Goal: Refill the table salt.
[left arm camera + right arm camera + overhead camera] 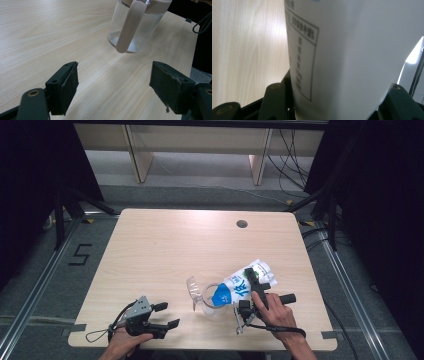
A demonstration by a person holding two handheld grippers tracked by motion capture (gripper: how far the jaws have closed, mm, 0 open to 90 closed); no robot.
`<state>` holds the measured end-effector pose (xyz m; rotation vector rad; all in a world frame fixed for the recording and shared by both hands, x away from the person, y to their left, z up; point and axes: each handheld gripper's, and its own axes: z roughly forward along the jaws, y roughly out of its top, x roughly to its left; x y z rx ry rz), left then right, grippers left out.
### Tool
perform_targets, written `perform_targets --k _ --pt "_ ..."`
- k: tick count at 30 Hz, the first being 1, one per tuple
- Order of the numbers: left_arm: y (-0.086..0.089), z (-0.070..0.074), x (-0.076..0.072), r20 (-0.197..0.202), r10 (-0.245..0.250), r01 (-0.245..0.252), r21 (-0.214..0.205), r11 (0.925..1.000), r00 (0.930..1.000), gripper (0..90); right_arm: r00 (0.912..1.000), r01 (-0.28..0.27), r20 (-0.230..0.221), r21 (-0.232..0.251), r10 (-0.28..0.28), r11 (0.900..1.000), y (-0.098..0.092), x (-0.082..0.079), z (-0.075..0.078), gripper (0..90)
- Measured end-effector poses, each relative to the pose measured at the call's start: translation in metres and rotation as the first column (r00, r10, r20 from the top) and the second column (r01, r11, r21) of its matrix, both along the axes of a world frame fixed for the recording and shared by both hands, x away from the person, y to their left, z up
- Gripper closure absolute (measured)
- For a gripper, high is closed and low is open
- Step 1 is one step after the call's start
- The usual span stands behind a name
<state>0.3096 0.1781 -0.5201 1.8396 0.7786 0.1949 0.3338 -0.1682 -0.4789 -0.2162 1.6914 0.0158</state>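
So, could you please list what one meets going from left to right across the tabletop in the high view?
Left gripper → clear pitcher → white and blue carton, tilted toward the pitcher → right gripper, its jaws on the carton.

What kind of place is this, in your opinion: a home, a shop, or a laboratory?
Most likely a laboratory recording booth. The bare wooden table stands between black curtains, metal rails run along the floor beside it, and loose cables hang behind it.
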Motion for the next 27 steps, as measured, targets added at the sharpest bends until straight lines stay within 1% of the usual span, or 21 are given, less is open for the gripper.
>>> perform_targets --k 2,7,9,11,13,15,16,18,19,20,22,24,26,27 --pt "-0.0001 0.0001 -0.0004 -0.003 0.007 -0.007 0.005 1.0 1.0 22.2 1.0 0.0 0.001 -0.001 0.0 1.0 -0.0001 0.0002 -0.0001 47.1" --pt "-0.0001 0.0 -0.0002 -0.002 0.006 -0.006 0.004 1.0 1.0 22.2 0.9999 -0.009 0.007 -0.002 0.009 1.0 -0.0004 0.0011 -0.0001 47.1" --pt "-0.0001 0.0 -0.0003 -0.003 0.008 -0.008 0.004 1.0 1.0 22.2 0.9997 -0.019 0.017 0.001 0.019 0.9998 -0.0007 0.0018 -0.0005 47.1" --pt "0.0003 0.0001 0.0 -0.003 0.005 -0.005 0.013 0.9999 1.0 22.2 0.9999 -0.01 0.01 -0.006 0.01 0.9999 -0.0006 0.0014 0.0001 47.1" --pt "0.0001 -0.0002 -0.0001 -0.004 0.004 -0.003 0.013 0.9999 1.0 22.2 0.9996 -0.023 0.015 -0.035 0.023 0.9991 0.0002 0.0021 0.0023 47.1" --pt "0.0 -0.0004 -0.0001 -0.005 0.003 -0.003 0.013 0.9999 1.0 22.2 0.9996 -0.022 0.016 -0.034 0.023 0.9992 0.0001 0.0021 0.0022 47.1" --pt "-0.0002 -0.0011 0.0005 -0.004 -0.006 0.006 0.002 1.0 1.0 22.2 0.9996 -0.022 0.016 -0.034 0.023 0.9992 0.0001 0.0021 0.0023 47.1" --pt "-0.0001 -0.0012 0.0009 0.001 -0.01 0.01 0.006 0.9999 1.0 22.2 0.9996 -0.023 0.016 -0.037 0.024 0.999 0.0001 0.0022 0.0025 47.1" --pt "-0.0003 -0.0012 0.0004 -0.005 -0.004 0.004 0.002 1.0 1.0 22.2 0.9992 -0.03 0.024 -0.031 0.031 0.9991 -0.0002 0.0027 0.0019 47.1" --pt "-0.0002 -0.0011 0.0004 -0.003 -0.002 0.002 0.003 1.0 1.0 22.2 0.9997 -0.021 0.015 -0.037 0.021 0.9991 0.0001 0.0023 0.0026 47.2" --pt "0.0003 -0.0004 0.0001 -0.003 0.004 -0.004 0.015 0.9999 1.0 22.2 0.9996 -0.022 0.015 -0.036 0.023 0.9991 0.0002 0.0024 0.0025 47.1" --pt "0.0 -0.0003 -0.0001 -0.004 0.008 -0.008 0.008 0.9999 1.0 22.2 0.9996 -0.024 0.015 -0.036 0.024 0.9991 0.0003 0.0024 0.0024 47.1" --pt "0.0002 0.0002 -0.0004 -0.004 0.009 -0.009 0.014 0.9999 0.9999 22.2 0.9997 -0.02 0.01 -0.024 0.02 0.9995 0.0001 0.0023 0.0014 47.2" --pt "-0.0001 -0.0002 -0.0001 -0.002 0.007 -0.007 0.002 1.0 1.0 22.2 0.9997 -0.022 0.01 -0.023 0.022 0.9995 0.0002 0.0023 0.0014 47.2"
